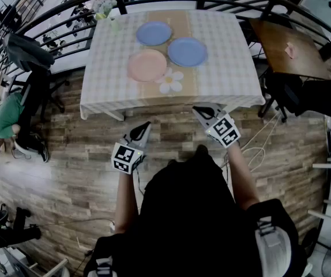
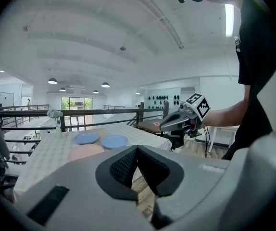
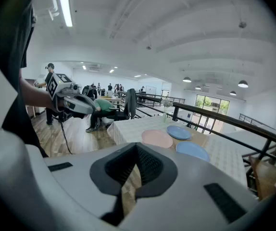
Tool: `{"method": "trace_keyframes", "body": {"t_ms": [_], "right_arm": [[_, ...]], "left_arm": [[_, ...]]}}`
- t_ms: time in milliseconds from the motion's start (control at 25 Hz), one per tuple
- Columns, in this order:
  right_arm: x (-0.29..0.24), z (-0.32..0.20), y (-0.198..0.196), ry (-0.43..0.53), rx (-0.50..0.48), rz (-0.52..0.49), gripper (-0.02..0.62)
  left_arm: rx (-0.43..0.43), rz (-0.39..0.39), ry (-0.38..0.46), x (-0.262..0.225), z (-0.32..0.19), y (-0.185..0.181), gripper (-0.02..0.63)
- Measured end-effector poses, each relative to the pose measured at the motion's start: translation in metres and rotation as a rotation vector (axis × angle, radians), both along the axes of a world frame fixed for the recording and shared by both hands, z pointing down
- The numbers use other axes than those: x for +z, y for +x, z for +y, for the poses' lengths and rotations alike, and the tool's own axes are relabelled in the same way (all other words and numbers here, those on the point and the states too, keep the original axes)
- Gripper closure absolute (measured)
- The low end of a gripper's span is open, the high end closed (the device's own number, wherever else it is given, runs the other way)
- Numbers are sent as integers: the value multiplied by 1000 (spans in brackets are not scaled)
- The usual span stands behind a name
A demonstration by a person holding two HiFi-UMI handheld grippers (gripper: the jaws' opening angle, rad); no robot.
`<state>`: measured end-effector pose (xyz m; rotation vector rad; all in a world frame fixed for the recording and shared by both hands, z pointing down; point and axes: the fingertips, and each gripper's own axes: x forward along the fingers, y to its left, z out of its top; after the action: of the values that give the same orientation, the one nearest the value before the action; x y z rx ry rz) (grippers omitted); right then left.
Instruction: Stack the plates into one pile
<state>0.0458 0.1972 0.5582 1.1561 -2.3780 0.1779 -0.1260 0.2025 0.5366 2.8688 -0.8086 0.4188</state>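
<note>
A pink plate [image 1: 147,65] and two blue plates [image 1: 154,33] [image 1: 187,51] lie separate on the counter [image 1: 108,79], well ahead of the left gripper [image 1: 145,126] and right gripper [image 1: 196,110]. Both grippers' fingers are pressed together, empty, over open floor [image 1: 67,166] short of the counter's near edge.

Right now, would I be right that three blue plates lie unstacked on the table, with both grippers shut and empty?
Not quite: the head view shows two blue plates and one pink plate. They lie unstacked on the table, with the left gripper and right gripper shut and empty.
</note>
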Motion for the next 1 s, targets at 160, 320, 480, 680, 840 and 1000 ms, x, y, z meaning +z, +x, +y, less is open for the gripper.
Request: {"method": "trace_keyframes", "body": {"t_ms": [160, 320, 480, 680, 840, 1000], "right_arm": [[-2, 1, -4, 25, -18, 8, 598], [-3, 2, -3, 28, 1, 14, 598], [-2, 3, -2, 41, 17, -38, 598], [-9, 12, -2, 17, 69, -51, 598], [-14, 18, -2, 62, 92, -113, 597], [-2, 28, 2, 50, 145, -74, 597]], "left_arm": [[9, 2, 6, -1, 1, -4, 607], [29, 1, 8, -2, 4, -3, 607], [40, 15, -3, -2, 7, -2, 607], [65, 18, -9, -3, 14, 2, 607], [107, 5, -17, -2, 26, 4, 607], [119, -14, -21, 1, 34, 0, 607]]}}
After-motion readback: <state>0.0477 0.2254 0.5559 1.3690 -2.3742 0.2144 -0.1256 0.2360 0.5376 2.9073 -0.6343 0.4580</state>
